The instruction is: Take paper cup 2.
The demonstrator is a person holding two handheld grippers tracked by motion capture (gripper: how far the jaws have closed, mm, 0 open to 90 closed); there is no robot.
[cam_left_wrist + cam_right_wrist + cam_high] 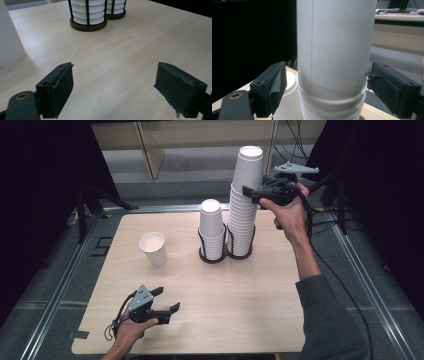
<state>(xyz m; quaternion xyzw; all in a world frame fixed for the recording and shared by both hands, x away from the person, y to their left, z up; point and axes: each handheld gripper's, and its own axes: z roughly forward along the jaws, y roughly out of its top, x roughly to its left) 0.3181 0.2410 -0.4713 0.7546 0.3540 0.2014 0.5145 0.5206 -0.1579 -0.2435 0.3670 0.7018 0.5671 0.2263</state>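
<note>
- The top cup (337,47) of the tall stack (243,215) is framed by the right gripper (252,193); its jaws seem slightly apart from it.
- The left gripper (113,87) is held open over the table (130,50).
- The lone cup (8,42) is cut off at the left gripper view's edge.

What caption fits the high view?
Right hand-held gripper reaches the tall cup stack; left hand-held gripper rests open.

Pale wood table (240,300), rounded corners. Single white paper cup (154,248) upright at 10 o'clock. Two dark wire holders touching at 12 o'clock: short cup stack (211,227) left, tall cup stack (244,205) right.
</note>
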